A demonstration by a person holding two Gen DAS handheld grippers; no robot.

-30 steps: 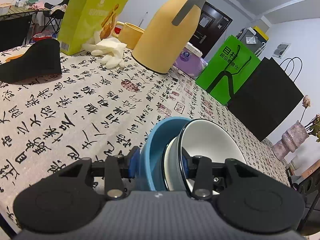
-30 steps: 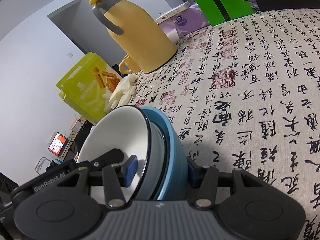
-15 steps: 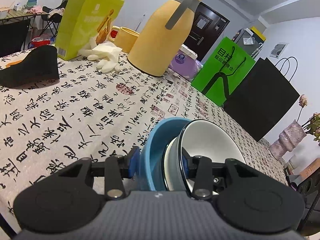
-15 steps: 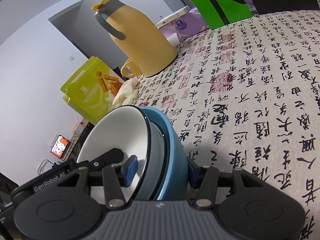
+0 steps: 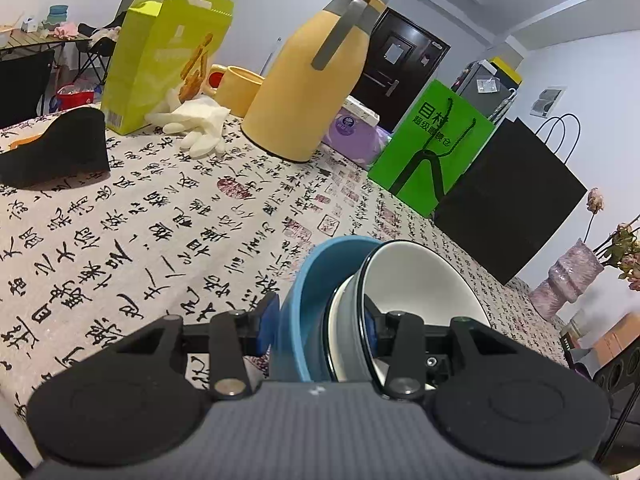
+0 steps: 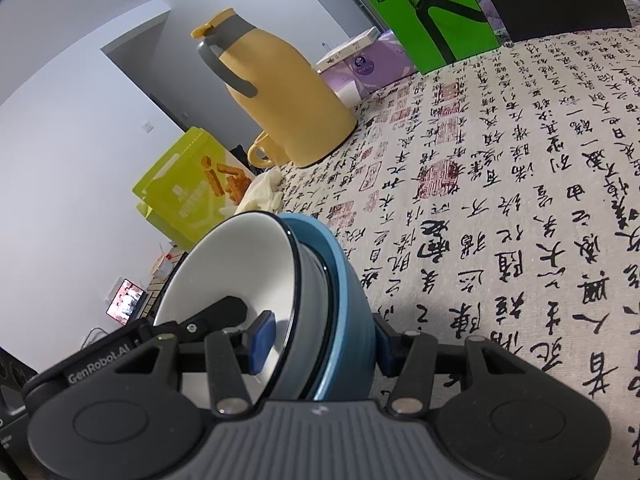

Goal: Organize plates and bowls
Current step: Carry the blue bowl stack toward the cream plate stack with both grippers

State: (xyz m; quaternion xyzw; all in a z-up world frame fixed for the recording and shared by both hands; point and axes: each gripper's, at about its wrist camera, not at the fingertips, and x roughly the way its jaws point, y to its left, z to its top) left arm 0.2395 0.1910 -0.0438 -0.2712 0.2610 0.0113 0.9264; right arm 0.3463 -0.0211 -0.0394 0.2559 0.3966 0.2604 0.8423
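Observation:
A blue bowl (image 5: 306,300) (image 6: 344,300) with a grey, white-lined bowl (image 5: 416,280) (image 6: 240,272) nested in it is held on edge above the calligraphy tablecloth (image 5: 160,220). In the left wrist view my left gripper (image 5: 320,324) is shut across the stacked rims, one blue pad against the blue bowl's outside and the other inside the white bowl. From the opposite side, my right gripper (image 6: 322,342) clamps the same stack in the same way. A black finger of the other gripper (image 6: 224,308) shows inside the white bowl.
At the back of the table stand a yellow jug (image 5: 308,92), a yellow mug (image 5: 236,88), a lime-green box (image 5: 160,60), white gloves (image 5: 196,128) and a purple pack (image 5: 356,136). A black object (image 5: 60,148) lies at the left. A green bag (image 5: 432,152) and a black bag (image 5: 512,200) line the right edge.
Both grippers have risen a little and drawn back with the bowl stack, so the table items sit farther off. The grips have not changed.

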